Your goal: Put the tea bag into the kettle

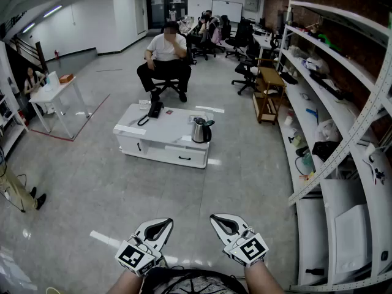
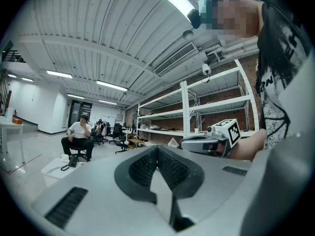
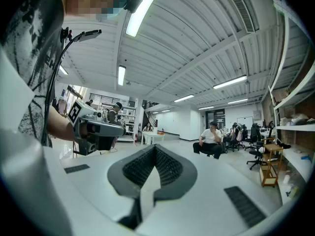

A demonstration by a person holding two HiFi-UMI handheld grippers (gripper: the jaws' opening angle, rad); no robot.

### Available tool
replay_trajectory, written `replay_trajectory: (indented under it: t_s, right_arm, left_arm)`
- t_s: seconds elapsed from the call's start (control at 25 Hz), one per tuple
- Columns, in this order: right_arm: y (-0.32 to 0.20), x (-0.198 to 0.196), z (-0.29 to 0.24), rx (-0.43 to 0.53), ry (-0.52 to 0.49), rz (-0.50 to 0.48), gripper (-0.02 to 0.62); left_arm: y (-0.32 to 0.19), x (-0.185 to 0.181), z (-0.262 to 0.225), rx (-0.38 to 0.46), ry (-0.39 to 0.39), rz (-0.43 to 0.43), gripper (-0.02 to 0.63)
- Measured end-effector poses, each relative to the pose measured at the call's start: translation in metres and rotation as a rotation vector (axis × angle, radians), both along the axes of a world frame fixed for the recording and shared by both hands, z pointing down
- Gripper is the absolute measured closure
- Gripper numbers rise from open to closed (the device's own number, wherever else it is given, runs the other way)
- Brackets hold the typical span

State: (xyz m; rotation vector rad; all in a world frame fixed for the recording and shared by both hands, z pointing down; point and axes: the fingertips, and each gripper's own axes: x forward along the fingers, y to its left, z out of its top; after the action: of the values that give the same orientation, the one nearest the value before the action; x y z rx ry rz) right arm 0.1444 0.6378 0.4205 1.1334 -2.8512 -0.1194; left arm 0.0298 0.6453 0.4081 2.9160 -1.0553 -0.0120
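Steel kettle (image 1: 201,130) with a black handle stands upright on the white counter (image 1: 138,129), at the counter's 3 o'clock end. Black phone (image 1: 155,109) with a coiled cord sits at the kettle's 10 o'clock, near the counter's far edge. Small reddish item (image 1: 169,111) lies just at the phone's 3 o'clock, too small to tell whether it is the tea bag. No other tea bag can be made out from this far.

The counter is low, on the grey floor (image 1: 92,182), at 12 o'clock from both grippers and well apart from them.

Left gripper (image 1: 166,223) is at 7 o'clock of the head view and right gripper (image 1: 217,219) at 5 o'clock. Both are held level close to the person's body, tips angled toward each other. Left gripper's jaws are closed together with nothing between them. Right gripper is the same, pads meeting, empty. Each carries its marker cube at the rear.

Seated person (image 1: 165,57) in a white top is on an office chair at the counter's 12 o'clock. White metal shelving (image 1: 343,121) runs along the 3 o'clock side with assorted items on it. Wooden cart (image 1: 269,94) stands at the kettle's 1 o'clock, beside the shelving. White table (image 1: 58,94) is at 10 o'clock.
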Motion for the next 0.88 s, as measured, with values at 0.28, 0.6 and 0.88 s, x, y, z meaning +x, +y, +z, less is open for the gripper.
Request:
replay_trajectory:
  t_s: [0.28,0.6,0.88]
  right_arm:
    - [0.006,0.000,-0.002,0.004,0.000,0.001,0.587]
    - [0.014,0.000,-0.009,-0.014,-0.085,-0.019,0.586]
    - [0.020,0.004,-0.002,-0.015,-0.054,-0.004,0.586]
  left_arm:
    - [0.006,0.001,-0.002,0.007,-0.001,0.000,0.598]
    - [0.012,0.001,0.001,0.017,-0.013,0.011,0.598]
    - [0.018,0.007,0.006,0.008,-0.005,0.015,0.598]
